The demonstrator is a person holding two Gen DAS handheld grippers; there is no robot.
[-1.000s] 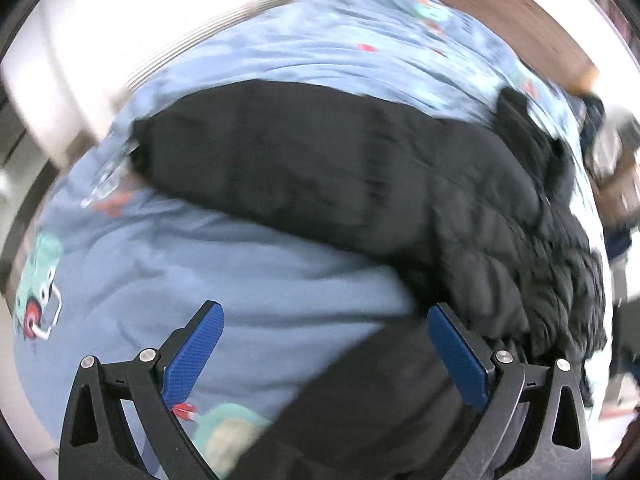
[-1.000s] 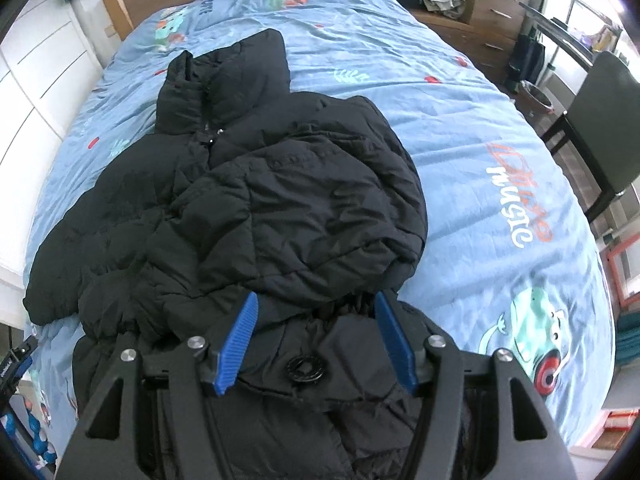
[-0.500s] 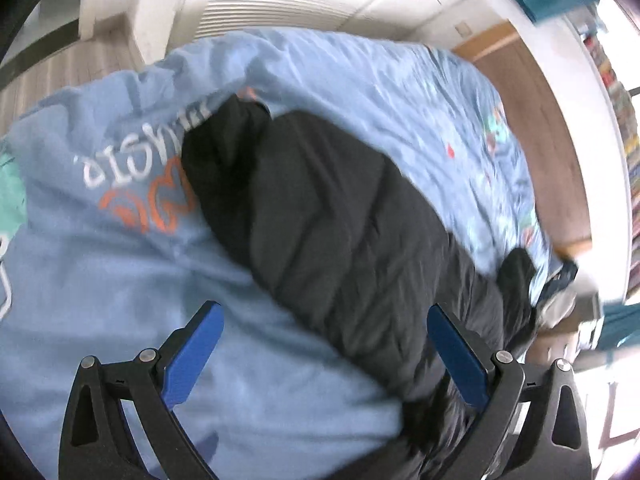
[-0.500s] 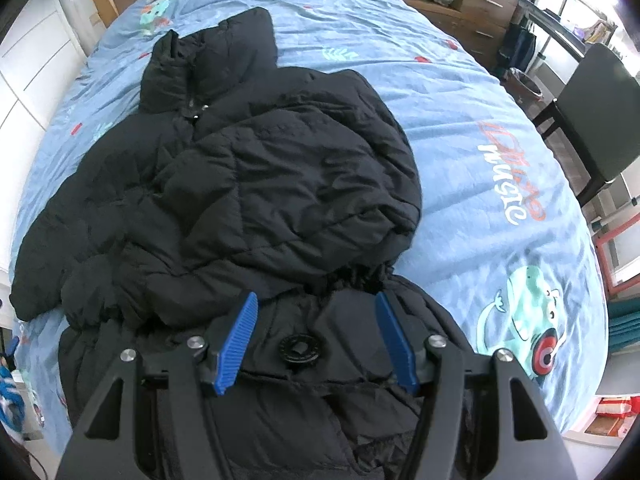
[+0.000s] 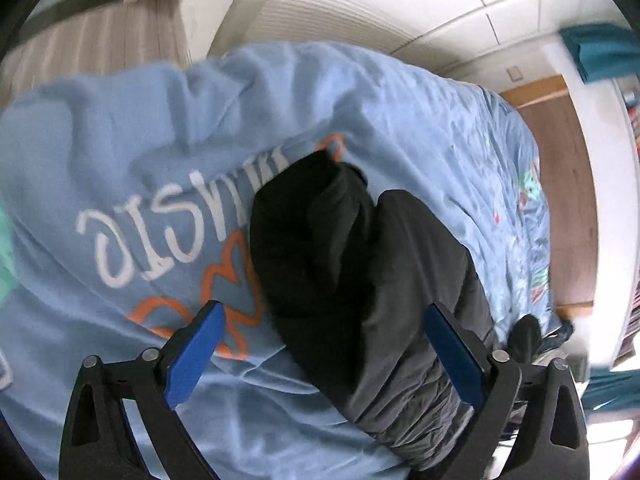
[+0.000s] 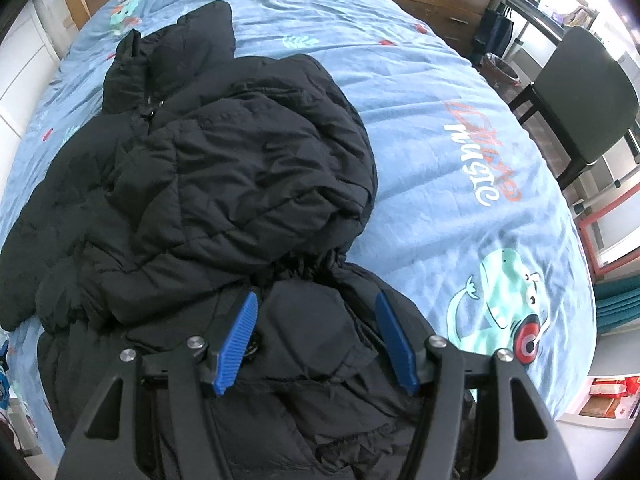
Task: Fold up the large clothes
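On blue printed bedspread (image 6: 420, 92): black puffer jacket (image 6: 240, 184) spread crumpled, one sleeve (image 5: 320, 248) stretched sideways | left gripper (image 5: 324, 344) jaws wide, just narrowing slightly, straddling sleeve, pads clear | right gripper (image 6: 316, 340) half open above jacket hem, gripping nothing

A black quilted puffer jacket (image 6: 224, 184) lies crumpled on the blue printed bed cover (image 6: 420, 92), hood toward the headboard end. One sleeve (image 5: 360, 280) stretches out toward the bed's side edge; its hem bunches at the foot edge.
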